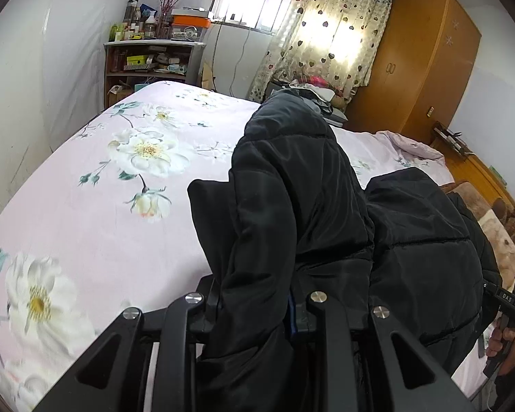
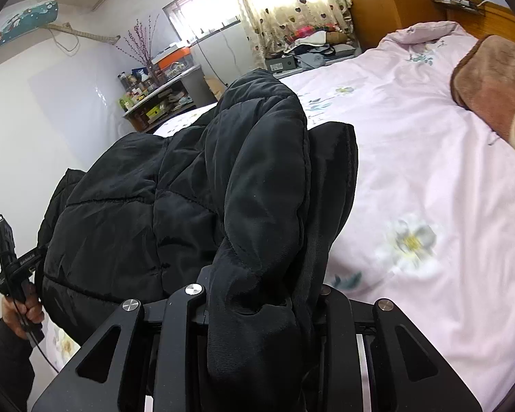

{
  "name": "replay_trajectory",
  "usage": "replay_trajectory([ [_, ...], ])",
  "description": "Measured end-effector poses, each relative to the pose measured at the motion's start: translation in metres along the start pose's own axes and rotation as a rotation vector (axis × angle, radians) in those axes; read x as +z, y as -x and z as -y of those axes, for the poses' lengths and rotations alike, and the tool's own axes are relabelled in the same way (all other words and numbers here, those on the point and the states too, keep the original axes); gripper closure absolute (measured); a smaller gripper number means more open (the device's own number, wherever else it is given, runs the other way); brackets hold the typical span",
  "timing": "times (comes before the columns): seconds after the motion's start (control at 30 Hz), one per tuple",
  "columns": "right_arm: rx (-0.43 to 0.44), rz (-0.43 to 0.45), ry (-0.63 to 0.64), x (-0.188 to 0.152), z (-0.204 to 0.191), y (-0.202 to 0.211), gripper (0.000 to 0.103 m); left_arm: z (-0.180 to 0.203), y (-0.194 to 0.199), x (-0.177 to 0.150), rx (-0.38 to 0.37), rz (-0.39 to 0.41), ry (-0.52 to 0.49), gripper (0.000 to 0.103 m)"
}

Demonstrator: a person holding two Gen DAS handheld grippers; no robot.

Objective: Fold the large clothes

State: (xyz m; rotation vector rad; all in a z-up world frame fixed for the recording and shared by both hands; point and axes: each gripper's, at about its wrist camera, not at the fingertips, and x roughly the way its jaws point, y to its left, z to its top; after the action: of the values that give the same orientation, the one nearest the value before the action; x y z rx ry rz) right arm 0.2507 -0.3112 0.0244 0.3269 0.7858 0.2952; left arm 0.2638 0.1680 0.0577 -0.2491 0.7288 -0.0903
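A black quilted puffer jacket [image 1: 298, 206] is held up over a bed with a pink floral sheet [image 1: 86, 199]. My left gripper [image 1: 254, 309] is shut on a bunched edge of the jacket, which drapes over and hides the fingertips. My right gripper [image 2: 261, 305] is shut on another bunched edge of the same jacket [image 2: 189, 189]; its fingertips are hidden by fabric too. The rest of the jacket hangs between the two grippers. The right hand with its gripper handle shows at the right edge of the left wrist view [image 1: 508, 312].
The bed [image 2: 412, 154] fills the view ahead. A brown blanket [image 2: 491, 79] and plush toys [image 1: 511, 226] lie at its head. A cluttered shelf unit [image 1: 151, 61], a curtain [image 1: 329, 34], a clothes pile [image 1: 312, 89] and a wooden wardrobe [image 1: 415, 58] stand beyond.
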Motion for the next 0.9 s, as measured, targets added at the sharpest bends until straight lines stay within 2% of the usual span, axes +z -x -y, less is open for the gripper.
replay_trajectory([
  [0.17,-0.004,-0.033,0.007,0.008,0.009,-0.051,0.075,-0.020,-0.048,-0.008,0.005,-0.027,0.025,0.076],
  [0.3,-0.020,-0.108,-0.004,-0.007,0.026,-0.100,0.073,-0.042,-0.094,-0.039,0.023,-0.106,0.071,0.075],
  [0.37,-0.051,-0.169,-0.033,-0.022,0.041,-0.126,0.064,-0.057,-0.112,-0.058,0.042,-0.135,0.116,0.069],
  [0.43,-0.045,-0.201,-0.103,-0.033,0.059,-0.139,0.051,-0.070,-0.117,-0.071,0.014,-0.150,0.188,0.059],
  [0.47,-0.031,-0.193,-0.144,-0.038,0.069,-0.139,0.044,-0.073,-0.116,-0.073,0.015,-0.147,0.194,0.053],
  [0.53,-0.040,-0.187,-0.155,-0.039,0.074,-0.133,0.037,-0.071,-0.107,-0.074,0.019,-0.142,0.171,0.051],
  [0.7,-0.116,-0.146,-0.055,-0.030,0.057,-0.093,0.037,-0.069,-0.073,-0.066,0.058,-0.087,0.149,0.048],
  [0.8,-0.236,-0.044,0.019,-0.019,0.045,-0.069,0.036,-0.050,-0.063,-0.052,0.140,-0.006,0.070,0.047],
  [0.87,-0.269,0.009,0.036,-0.007,0.034,-0.065,0.036,-0.037,-0.066,-0.041,0.131,0.029,0.037,0.047],
  [0.9,-0.252,0.010,0.047,-0.004,0.031,-0.070,0.036,-0.032,-0.070,-0.035,0.119,0.034,0.026,0.047],
])
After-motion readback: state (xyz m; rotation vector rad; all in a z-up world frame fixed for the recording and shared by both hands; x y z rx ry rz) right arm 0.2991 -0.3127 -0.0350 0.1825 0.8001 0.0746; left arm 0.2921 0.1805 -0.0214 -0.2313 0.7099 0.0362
